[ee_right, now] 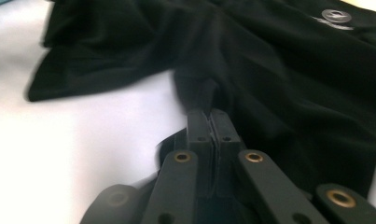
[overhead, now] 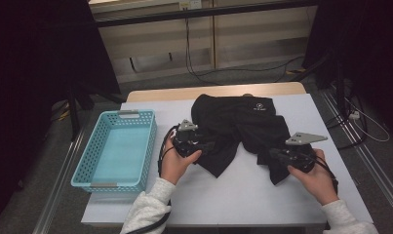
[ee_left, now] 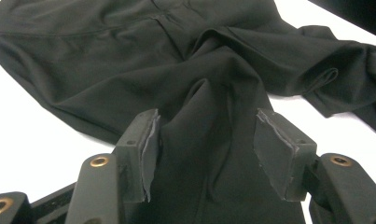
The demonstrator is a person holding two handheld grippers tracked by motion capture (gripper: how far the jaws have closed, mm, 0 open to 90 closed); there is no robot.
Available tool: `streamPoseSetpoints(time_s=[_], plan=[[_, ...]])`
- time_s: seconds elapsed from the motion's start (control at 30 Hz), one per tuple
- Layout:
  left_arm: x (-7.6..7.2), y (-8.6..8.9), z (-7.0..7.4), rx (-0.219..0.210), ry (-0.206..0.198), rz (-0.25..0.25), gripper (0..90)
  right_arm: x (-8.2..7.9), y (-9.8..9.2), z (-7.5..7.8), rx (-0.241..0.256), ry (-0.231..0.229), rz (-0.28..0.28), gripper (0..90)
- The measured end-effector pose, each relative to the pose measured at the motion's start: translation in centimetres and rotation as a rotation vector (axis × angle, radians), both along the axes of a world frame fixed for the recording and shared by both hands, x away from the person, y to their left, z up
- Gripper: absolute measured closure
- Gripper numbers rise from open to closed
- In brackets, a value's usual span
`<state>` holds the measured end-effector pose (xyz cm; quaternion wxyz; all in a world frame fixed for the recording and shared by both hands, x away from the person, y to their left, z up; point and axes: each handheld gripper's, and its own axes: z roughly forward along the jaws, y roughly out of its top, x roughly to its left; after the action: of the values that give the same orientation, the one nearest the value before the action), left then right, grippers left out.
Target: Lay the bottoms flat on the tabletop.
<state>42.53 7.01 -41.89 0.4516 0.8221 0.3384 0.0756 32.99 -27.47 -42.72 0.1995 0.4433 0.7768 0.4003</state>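
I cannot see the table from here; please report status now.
Left tool open, cloth between its jaws. Right tool shut on shorts. Shorts lie crumpled on table. Basket apart, nothing blocks.

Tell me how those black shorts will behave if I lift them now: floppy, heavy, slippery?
Likely floppy: the black shorts lie creased and bunched on the table, so unheld parts should sag. Probably light, as the cloth looks thin where it folds between the left hand-held gripper jaws. Possibly a bit slick; the right hand-held gripper pinches only a small fold.
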Motion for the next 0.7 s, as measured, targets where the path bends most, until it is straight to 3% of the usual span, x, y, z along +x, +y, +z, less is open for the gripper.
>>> streamPoseSetpoints(time_s=[0.13, 0.27, 0.37, 0.47, 0.7], plan=[[0.1, -0.1, -0.1, 0.009, -0.005, -0.005, 40.6, 0.4, -1.9, -1.3, -0.045, 0.039, -0.075, 85.8], [0.1, -0.1, -0.1, 0.011, -0.006, -0.01, 37.9, 0.7, -2.1, -2.1, -0.094, 0.031, -0.136, 64.6], [0.0, -0.2, -0.2, 0.006, -0.009, -0.011, 35.2, 0.4, -1.6, -1.3, -0.081, -0.013, -0.121, 57.7], [0.0, -0.4, -0.2, 0.009, -0.009, -0.016, 32.5, -0.1, -0.4, -0.4, -0.085, -0.063, -0.088, 57.2], [-0.1, -0.4, 0.0, 0.007, -0.015, -0.02, 29.7, -0.7, 2.5, 0.3, -0.138, -0.109, -0.021, 59.0]])
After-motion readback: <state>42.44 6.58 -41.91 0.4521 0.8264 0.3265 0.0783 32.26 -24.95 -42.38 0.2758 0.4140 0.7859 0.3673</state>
